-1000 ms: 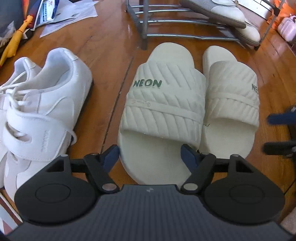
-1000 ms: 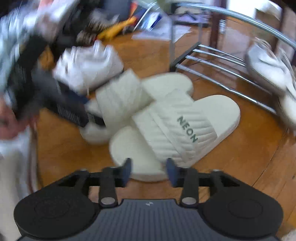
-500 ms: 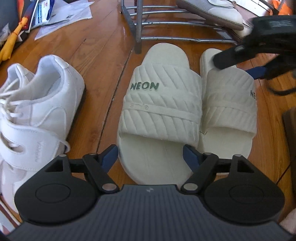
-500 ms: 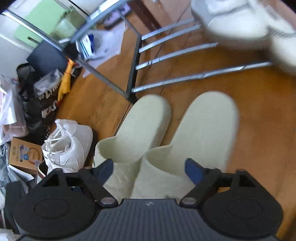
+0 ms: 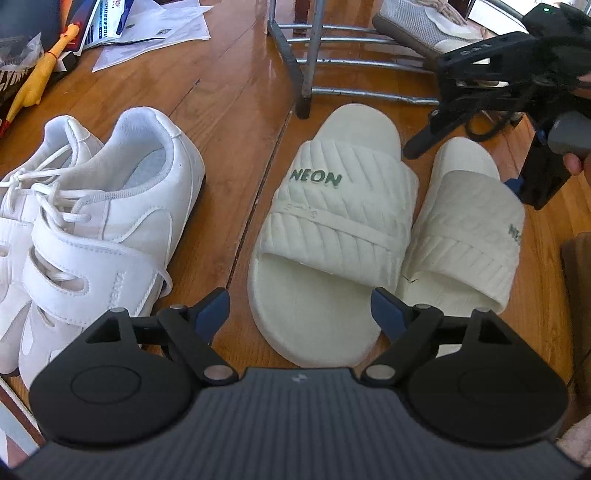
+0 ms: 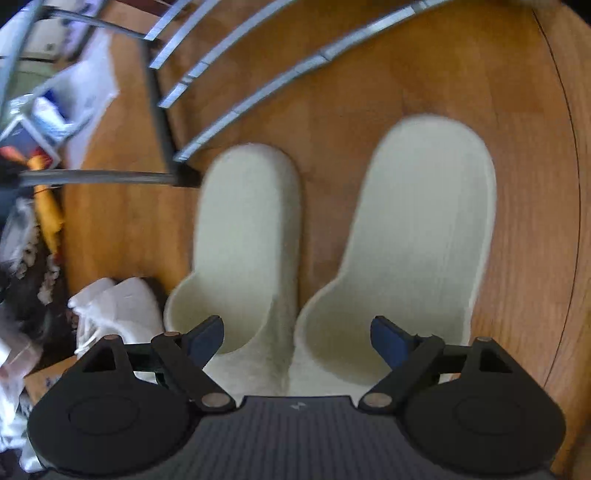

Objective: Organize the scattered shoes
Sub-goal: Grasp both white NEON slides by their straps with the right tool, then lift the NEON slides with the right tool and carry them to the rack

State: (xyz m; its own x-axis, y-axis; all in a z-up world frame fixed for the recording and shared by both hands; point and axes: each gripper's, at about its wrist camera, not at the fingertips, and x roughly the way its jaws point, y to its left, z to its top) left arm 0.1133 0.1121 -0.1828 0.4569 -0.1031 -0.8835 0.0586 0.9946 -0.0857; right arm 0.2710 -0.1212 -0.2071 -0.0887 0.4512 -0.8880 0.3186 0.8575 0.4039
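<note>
Two cream NEON slides lie side by side on the wooden floor: the left slide [image 5: 332, 229] and the right slide [image 5: 469, 229]. My left gripper [image 5: 301, 314] is open, low over the toe end of the left slide, touching nothing. My right gripper [image 6: 297, 334] is open, above the straps of both slides [image 6: 413, 229], looking down at their heels. It also shows in the left wrist view [image 5: 517, 96] over the right slide's heel. A pair of white sneakers [image 5: 92, 229] sits to the left.
A metal shoe rack [image 5: 314, 55] stands just beyond the slides, with a grey and white shoe [image 5: 424, 29] on its lower rails. Papers [image 5: 147, 33], a yellow rubber chicken [image 5: 33, 77] and boxes lie at the far left.
My right gripper has swung from the right side over the slides and opened wide. My left gripper has stayed near the left slide's toe, open throughout.
</note>
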